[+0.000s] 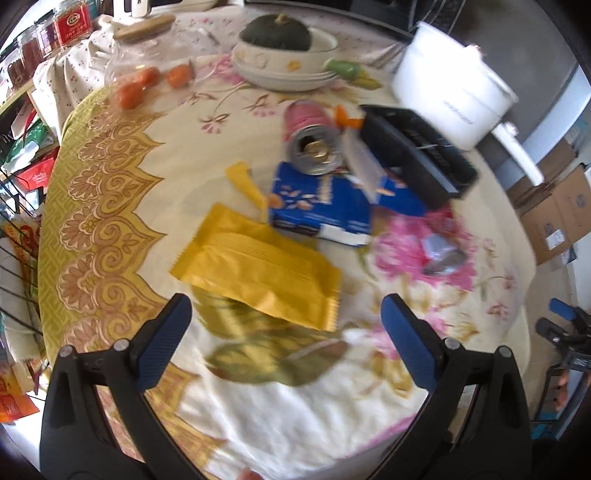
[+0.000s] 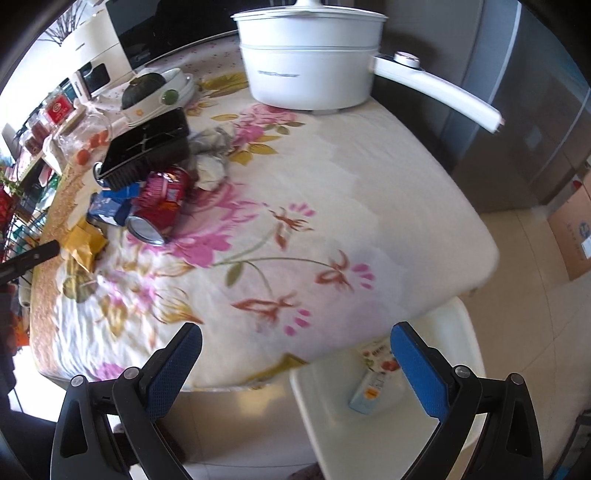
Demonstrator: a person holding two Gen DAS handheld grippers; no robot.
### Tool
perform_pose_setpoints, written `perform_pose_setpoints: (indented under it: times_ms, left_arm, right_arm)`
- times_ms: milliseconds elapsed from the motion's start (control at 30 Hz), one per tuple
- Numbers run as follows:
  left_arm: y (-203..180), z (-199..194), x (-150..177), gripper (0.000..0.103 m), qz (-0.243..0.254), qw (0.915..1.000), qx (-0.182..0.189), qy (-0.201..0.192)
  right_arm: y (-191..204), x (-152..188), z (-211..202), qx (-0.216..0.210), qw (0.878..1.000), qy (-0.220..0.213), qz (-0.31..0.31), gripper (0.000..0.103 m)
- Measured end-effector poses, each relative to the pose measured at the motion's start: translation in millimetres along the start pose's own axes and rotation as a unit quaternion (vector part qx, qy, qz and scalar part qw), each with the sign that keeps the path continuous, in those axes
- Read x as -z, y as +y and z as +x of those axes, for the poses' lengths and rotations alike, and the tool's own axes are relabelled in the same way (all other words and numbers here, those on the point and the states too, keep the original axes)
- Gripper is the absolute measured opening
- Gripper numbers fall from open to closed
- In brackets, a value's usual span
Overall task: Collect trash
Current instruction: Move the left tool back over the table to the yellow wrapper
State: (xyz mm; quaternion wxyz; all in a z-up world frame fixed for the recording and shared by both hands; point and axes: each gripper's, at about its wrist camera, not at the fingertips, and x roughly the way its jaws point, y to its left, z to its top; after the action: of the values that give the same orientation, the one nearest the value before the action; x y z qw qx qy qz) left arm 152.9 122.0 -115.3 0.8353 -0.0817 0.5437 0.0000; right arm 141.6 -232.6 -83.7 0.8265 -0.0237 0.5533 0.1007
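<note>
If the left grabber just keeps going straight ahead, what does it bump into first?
Most likely the yellow wrapper. It lies right ahead of the open left gripper, nearest its fingertips. The blue box and the tipped can sit farther back. Depth is hard to judge in this fisheye view.

Legible text: you will find almost none you can read outright.

- Red label (image 1: pixel 72 25) on a glass jar (image 1: pixel 70 27) on the shelf past the table's far left corner: a round emblem above rows of pale characters, too small to read.
- White pot (image 2: pixel 310 70) at the table's far edge: one short dark line of lettering (image 2: pixel 277 73) on its side wall, blurred.
- Blue carton (image 1: pixel 320 206) near the table's middle: white print along its lower edge, illegible.
- Cardboard box (image 1: pixel 565 210) on the floor: a round blue mark, unreadable.
- Red can (image 2: pixel 162 201): pale markings, smeared.
</note>
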Motion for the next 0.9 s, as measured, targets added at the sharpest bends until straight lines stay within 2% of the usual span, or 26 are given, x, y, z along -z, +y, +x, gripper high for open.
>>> perform_pose_setpoints:
  times_ms: [133, 300, 433, 600, 767, 833, 900]
  left_arm:
    - [7.1, 17.9, -6.9, 0.102, -0.001, 0.9998, -0.018, 0.008]
    - [28.4, 29.6, -14.3, 0.102, -0.097, 0.9946, -0.027, 0.027]
    - [22.9, 37.3, -20.6, 0.102, -0.119, 0.9912, -0.055, 0.016]
    - [8.4, 57.4, -30.2, 0.102, -0.129, 0.9879, -0.085, 0.014]
    - [-3.0, 67.9, -28.4, 0.102, -0.106, 0.9863, -0.125, 0.013]
    - [-3.8, 68.4, -26.7, 0.102, -0.098, 0.9865, -0.130, 0.016]
    - [-2.1, 67.4, -24.7, 0.102, -0.094, 0.9881, -0.119, 0.024]
  right_arm:
    - [9.4, -4.8, 3.4, -0.001, 1.000, 0.001, -0.002, 0.103]
    - [14.7, -7.5, 7.1, 0.001, 1.000, 0.004, -0.003, 0.103]
    - [15.5, -8.9, 9.5, 0.001, 1.000, 0.005, -0.003, 0.103]
    - [10.6, -8.3, 10.5, 0.004, 1.000, 0.007, 0.000, 0.103]
    - [4.6, -6.3, 8.4, 0.010, 1.000, 0.006, 0.002, 0.103]
    - [3.3, -6.4, 7.7, 0.011, 1.000, 0.005, 0.002, 0.103]
    - [2.5, -6.5, 6.7, 0.012, 1.000, 0.004, 0.002, 0.103]
